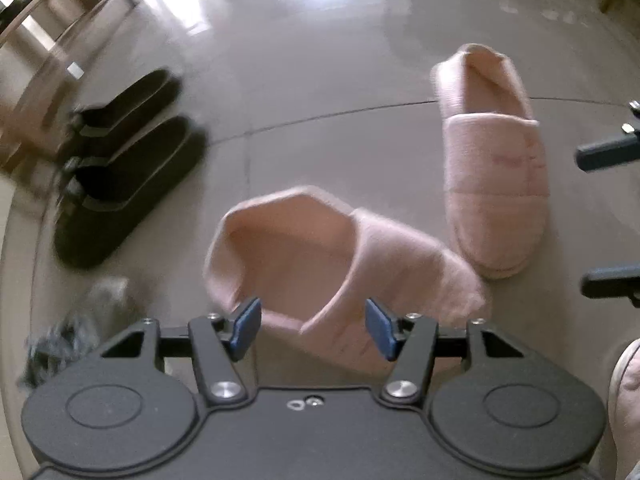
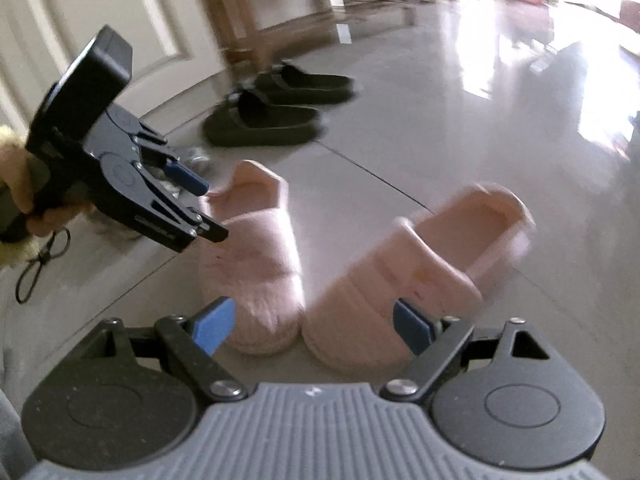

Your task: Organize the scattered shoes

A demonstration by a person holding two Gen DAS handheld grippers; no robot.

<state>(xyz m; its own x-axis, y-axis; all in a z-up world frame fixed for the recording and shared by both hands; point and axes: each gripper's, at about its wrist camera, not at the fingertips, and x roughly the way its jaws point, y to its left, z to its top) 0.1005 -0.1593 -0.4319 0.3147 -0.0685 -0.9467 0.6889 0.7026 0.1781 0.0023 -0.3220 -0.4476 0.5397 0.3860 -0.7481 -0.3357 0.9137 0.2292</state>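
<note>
Two pink slippers lie on the grey tiled floor. In the left wrist view one pink slipper (image 1: 320, 256) lies just ahead of my open left gripper (image 1: 314, 326), its side between the blue pads. The other pink slipper (image 1: 494, 168) lies further off to the right. In the right wrist view my right gripper (image 2: 316, 326) is open, with the toes of both slippers, left (image 2: 256, 264) and right (image 2: 404, 276), just ahead of it. The left gripper (image 2: 204, 208) shows there, open, hovering beside the left slipper. Two black slippers (image 1: 120, 184) stand side by side at the left.
A wooden shelf unit (image 2: 256, 20) stands behind the black slippers (image 2: 276, 108), next to a white door (image 2: 100, 8). A grey crumpled thing (image 1: 76, 332) lies on the floor at the lower left. The right gripper's fingers (image 1: 608, 152) show at the right edge.
</note>
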